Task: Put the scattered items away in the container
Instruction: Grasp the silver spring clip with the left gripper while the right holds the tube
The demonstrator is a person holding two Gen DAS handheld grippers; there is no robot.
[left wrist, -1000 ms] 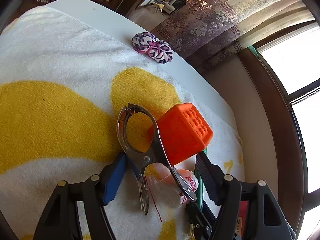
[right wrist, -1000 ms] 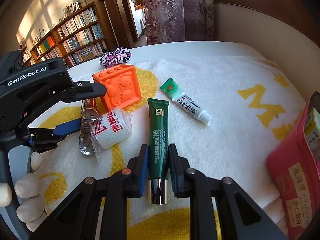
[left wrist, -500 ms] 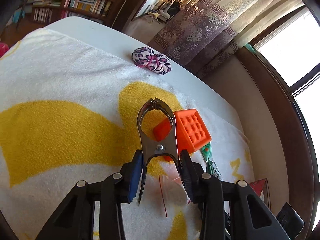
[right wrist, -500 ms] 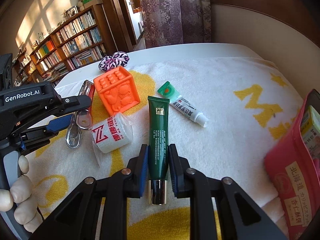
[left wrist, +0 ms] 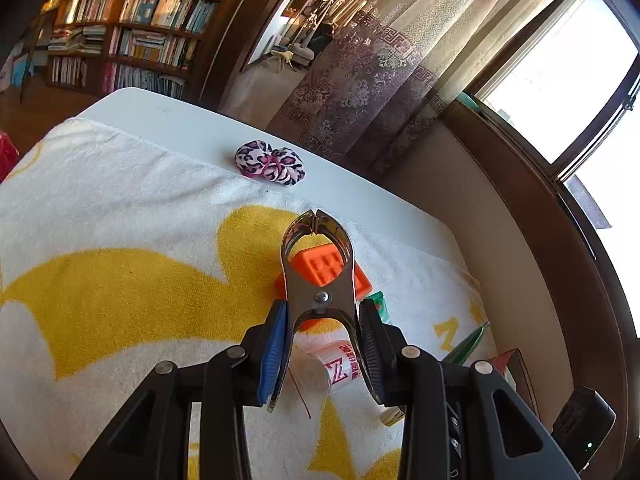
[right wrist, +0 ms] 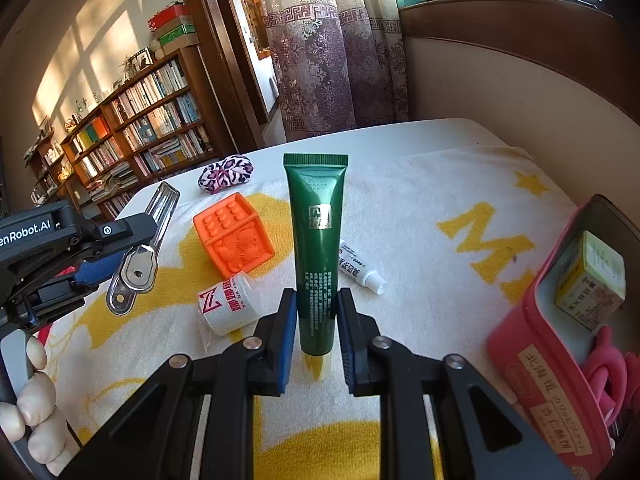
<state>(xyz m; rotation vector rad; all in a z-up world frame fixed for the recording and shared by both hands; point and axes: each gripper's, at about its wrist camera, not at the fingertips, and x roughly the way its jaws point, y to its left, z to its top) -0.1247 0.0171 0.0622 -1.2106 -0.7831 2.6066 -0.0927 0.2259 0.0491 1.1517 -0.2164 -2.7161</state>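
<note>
Both tongs carry cargo for the pink container (right wrist: 532,320): left tongs (left wrist: 322,344) pinching the metal clamp (left wrist: 318,272) (by its handles), right tongs (right wrist: 316,336) pinching the green tube (right wrist: 316,240).

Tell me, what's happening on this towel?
A person is tidying small items into the pink container, using tongs in each hand. The left tongs grip a metal spring clamp and the right tongs grip a green tube, both off the towel. An orange cube, a bandage roll and a white tube lie there.
</note>
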